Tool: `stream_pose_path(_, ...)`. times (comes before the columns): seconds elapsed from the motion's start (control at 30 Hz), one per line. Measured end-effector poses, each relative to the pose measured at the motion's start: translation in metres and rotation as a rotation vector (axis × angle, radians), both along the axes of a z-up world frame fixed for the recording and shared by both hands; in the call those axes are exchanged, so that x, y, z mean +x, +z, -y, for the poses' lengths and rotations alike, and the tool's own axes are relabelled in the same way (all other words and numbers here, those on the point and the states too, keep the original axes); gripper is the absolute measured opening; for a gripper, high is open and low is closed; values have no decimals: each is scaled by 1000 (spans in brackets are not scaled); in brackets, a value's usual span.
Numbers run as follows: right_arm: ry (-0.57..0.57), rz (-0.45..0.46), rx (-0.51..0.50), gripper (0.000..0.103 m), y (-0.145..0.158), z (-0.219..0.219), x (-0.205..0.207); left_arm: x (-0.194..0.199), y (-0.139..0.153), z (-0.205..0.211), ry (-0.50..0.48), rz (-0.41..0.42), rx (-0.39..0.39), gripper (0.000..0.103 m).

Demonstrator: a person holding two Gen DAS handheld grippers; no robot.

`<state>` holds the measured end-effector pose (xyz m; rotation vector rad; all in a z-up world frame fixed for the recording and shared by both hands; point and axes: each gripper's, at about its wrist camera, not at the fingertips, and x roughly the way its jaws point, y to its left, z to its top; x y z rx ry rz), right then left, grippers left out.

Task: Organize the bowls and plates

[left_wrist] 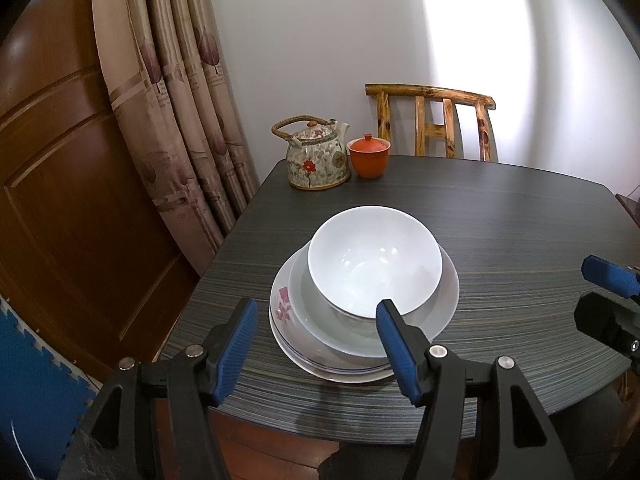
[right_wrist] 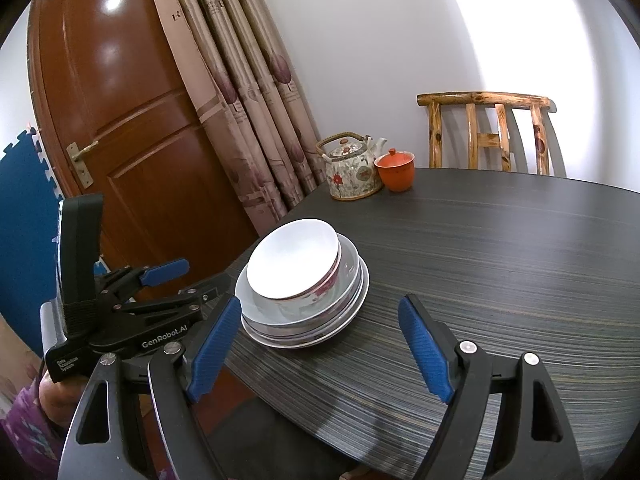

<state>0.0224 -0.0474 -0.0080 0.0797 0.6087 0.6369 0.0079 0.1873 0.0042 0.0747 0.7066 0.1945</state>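
A white bowl (left_wrist: pixel 374 260) sits on top of a stack: a grey shallow dish (left_wrist: pixel 436 312) on plates, the lowest with a red flower (left_wrist: pixel 282 304). The stack stands on the dark table (left_wrist: pixel 520 240) near its left front corner. My left gripper (left_wrist: pixel 316 316) is open and empty, just in front of the stack. In the right wrist view the bowl (right_wrist: pixel 294 262) and stack (right_wrist: pixel 352 296) lie ahead to the left. My right gripper (right_wrist: pixel 320 316) is open and empty above the table's front, to the right of the stack. The left gripper also shows there (right_wrist: pixel 188 280).
A floral teapot (left_wrist: pixel 318 156) and an orange lidded cup (left_wrist: pixel 368 156) stand at the table's far left corner. A wooden chair (left_wrist: pixel 434 120) is behind the table. A curtain (left_wrist: pixel 180 92) and a wooden door (left_wrist: pixel 60 200) are on the left.
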Motion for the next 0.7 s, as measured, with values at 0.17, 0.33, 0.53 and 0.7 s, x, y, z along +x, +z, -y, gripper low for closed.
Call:
stream_pose_path(0.17,-3,-14,1,79,-3,0,1,0,-2,-1,0,-9,-3,63)
stream_pose_path(0.33,-12,-27,11,79,-6,2,3,4,-4,0,-5,-18,1,63)
stream_pose_path(0.53,-26,-37,18,79,-9,7,6,6,-6,2,-2,-24,14,63)
stream_pose_path(0.7,-41,-40,15,79,-11,16,12,8,-8,1,2,-26,14,63)
